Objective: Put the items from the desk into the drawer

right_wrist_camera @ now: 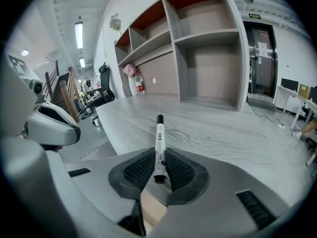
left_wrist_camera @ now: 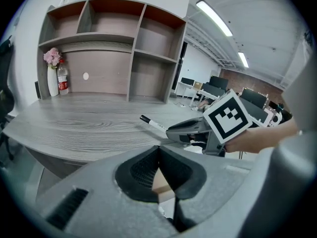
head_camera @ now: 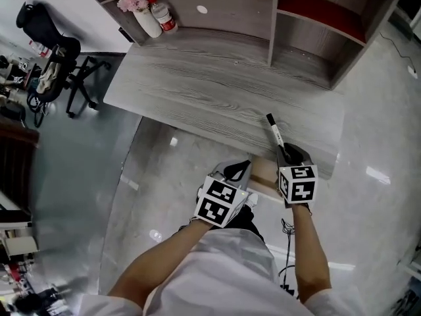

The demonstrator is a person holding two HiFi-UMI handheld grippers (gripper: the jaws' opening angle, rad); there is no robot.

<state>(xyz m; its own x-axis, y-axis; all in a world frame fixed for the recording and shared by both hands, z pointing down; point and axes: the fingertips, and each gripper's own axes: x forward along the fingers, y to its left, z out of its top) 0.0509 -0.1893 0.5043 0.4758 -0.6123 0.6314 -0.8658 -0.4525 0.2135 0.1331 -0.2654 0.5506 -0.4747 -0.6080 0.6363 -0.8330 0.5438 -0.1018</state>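
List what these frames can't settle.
- drawer: in the head view it is mostly covered by the left gripper and the right gripper, so its inside doesn't show.
- marker: in the right gripper view the print on its barrel is too small to read.
- bottle: in the head view the label is too small to read.

Wooden shelving point(head_camera: 309, 58) (red-lined) stands over glossy grey floor point(head_camera: 79, 157).

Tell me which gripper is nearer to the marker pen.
Right. The right gripper is shut on the marker pen, clamping its near end between the pads. The left gripper, with its jaws together, is off to the pen's left and does not touch it.
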